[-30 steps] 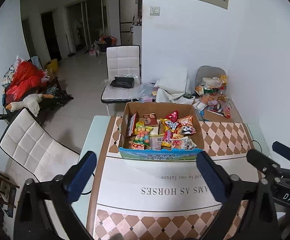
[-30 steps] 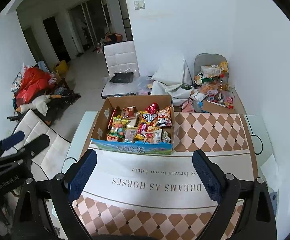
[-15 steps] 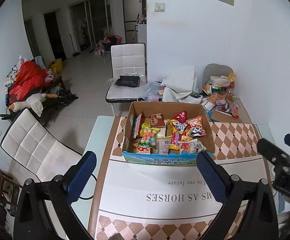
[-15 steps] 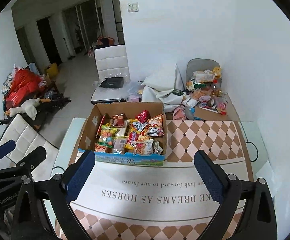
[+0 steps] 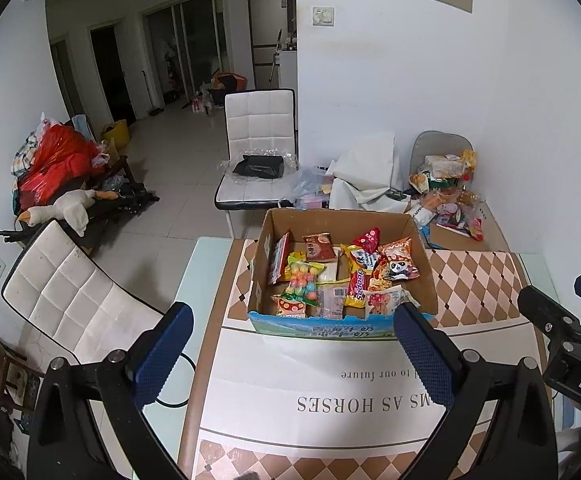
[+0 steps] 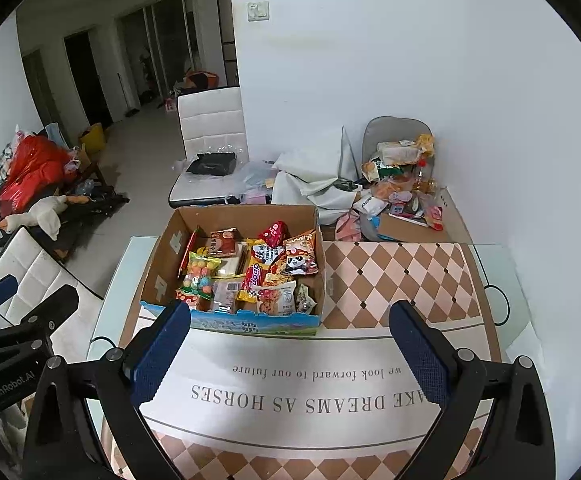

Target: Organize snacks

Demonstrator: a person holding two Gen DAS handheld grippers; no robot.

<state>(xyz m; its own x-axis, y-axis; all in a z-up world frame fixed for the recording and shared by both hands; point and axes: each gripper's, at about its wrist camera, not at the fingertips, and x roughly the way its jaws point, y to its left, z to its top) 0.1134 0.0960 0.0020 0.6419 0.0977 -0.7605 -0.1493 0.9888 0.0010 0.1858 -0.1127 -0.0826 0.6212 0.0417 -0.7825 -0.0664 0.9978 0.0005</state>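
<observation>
An open cardboard box [image 5: 424, 280] [image 6: 162, 256] full of snack packets stands on the table, toward its far side. Among the packets are a panda bag [image 5: 398, 268] [image 6: 300, 258], a colourful candy bag [image 5: 302, 280] [image 6: 200, 274] and a red-yellow packet [image 5: 356, 288] [image 6: 250, 276]. My left gripper [image 5: 290, 356] is open and empty, held above the table in front of the box. My right gripper [image 6: 288, 350] is open and empty, also in front of the box, to the box's right. Each gripper shows at the edge of the other's view.
The table has a checkered cloth [image 6: 402, 276] with a white printed band [image 6: 298, 384]. A heap of more snacks [image 5: 446, 196] [image 6: 402, 184] lies at the far right corner by the wall. White chairs stand at the left [image 5: 66, 296] and beyond the table [image 5: 258, 148].
Both grippers have drawn back and shifted slightly, so the box sits a little lower and more to the right in the left view. Both stay open and empty.
</observation>
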